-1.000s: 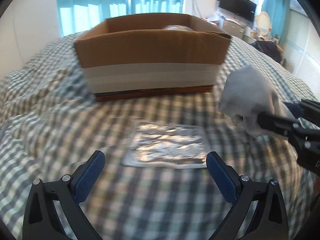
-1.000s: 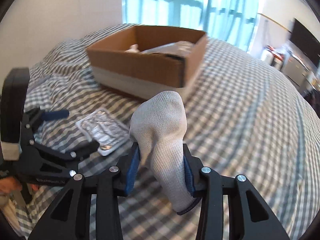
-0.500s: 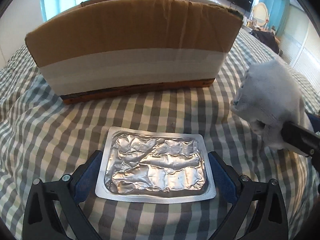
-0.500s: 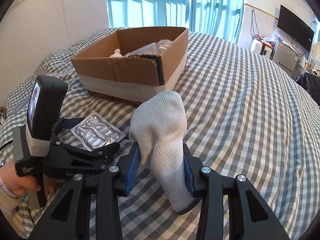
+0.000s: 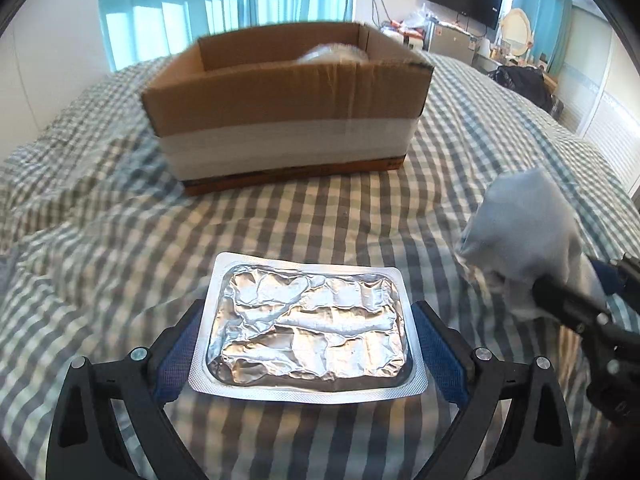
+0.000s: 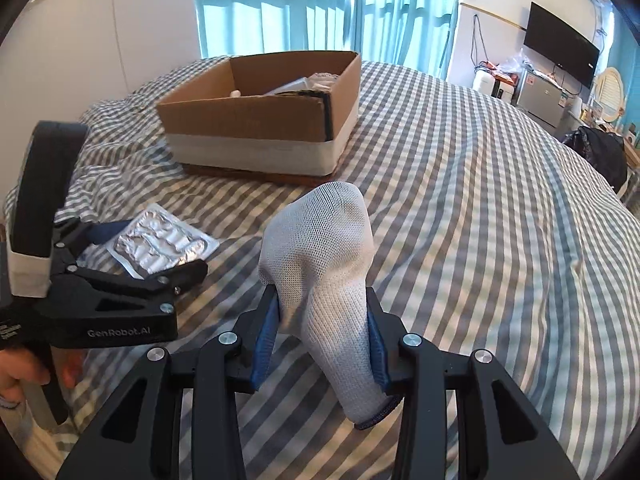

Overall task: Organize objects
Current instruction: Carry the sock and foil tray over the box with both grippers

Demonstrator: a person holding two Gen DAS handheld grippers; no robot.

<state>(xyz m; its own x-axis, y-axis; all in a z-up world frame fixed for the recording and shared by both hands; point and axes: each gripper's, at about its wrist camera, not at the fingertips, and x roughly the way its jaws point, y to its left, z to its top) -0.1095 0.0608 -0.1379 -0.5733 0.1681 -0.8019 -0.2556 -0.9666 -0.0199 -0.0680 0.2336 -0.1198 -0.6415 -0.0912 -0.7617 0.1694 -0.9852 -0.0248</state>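
A silver foil blister pack (image 5: 312,328) sits crosswise between my left gripper's (image 5: 306,312) blue pads, which press on its two short edges; it is held just above the checked bedspread (image 5: 320,224). In the right wrist view the same pack (image 6: 156,240) shows in the left gripper (image 6: 160,248) at the left. My right gripper (image 6: 322,300) is shut on a grey mesh sock (image 6: 320,236), whose toe stands up above the pads. The sock (image 5: 528,220) also shows at the right of the left wrist view. An open cardboard box (image 5: 280,96) stands behind, with several items inside.
The box (image 6: 248,120) has a white band round its lower half. A person's hand (image 6: 20,368) holds the left gripper's handle. Rumpled folds of the bedspread lie left of the box. A TV, cabinets and curtained windows stand beyond the bed.
My left gripper went forward over the foil pack, closed on it and drew back with it, so the box looks farther away. My right gripper stayed shut on the sock and shifted sideways.
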